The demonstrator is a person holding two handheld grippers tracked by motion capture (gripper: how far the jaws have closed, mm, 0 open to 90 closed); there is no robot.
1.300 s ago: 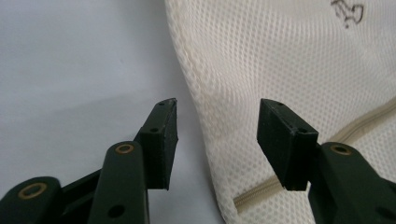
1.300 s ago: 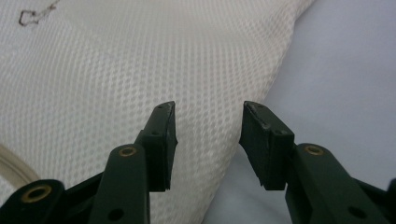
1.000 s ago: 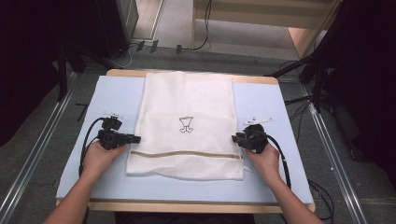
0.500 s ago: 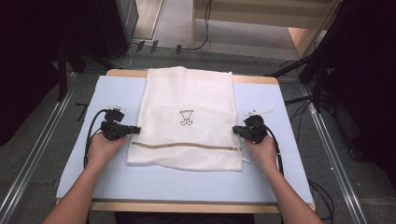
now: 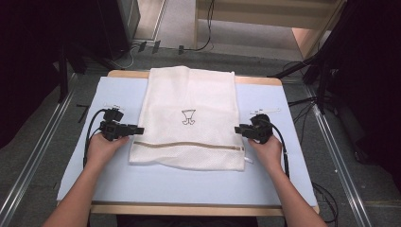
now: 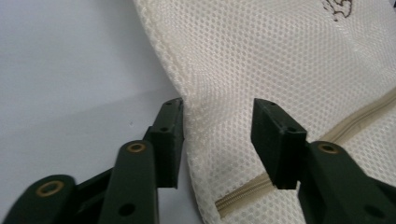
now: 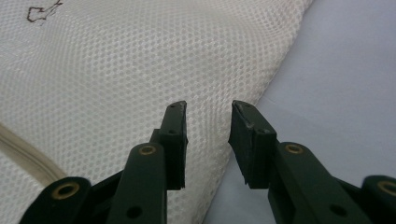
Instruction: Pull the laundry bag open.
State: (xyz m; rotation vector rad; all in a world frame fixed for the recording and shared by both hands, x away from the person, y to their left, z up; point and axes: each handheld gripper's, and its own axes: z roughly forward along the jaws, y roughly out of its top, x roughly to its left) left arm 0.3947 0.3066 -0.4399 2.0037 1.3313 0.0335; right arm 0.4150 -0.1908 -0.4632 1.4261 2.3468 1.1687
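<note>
A cream mesh laundry bag lies flat on a light blue mat, with a beige zipper across its near part and a small dark logo in the middle. My left gripper is at the bag's left edge, just above the zipper. It is open, and in the left gripper view the left gripper has the bag's seam between its jaws. My right gripper is open at the bag's right edge. In the right gripper view the right gripper has mesh between its jaws.
The bag's far end reaches the table's far wooden edge. Short white strips lie on the mat beyond each gripper, one at the left and one at the right. Cables and metal rails run along the floor around the table.
The bag has slid away from the person, toward the far edge of the table. Both grippers have moved the same way, staying at its side edges.
</note>
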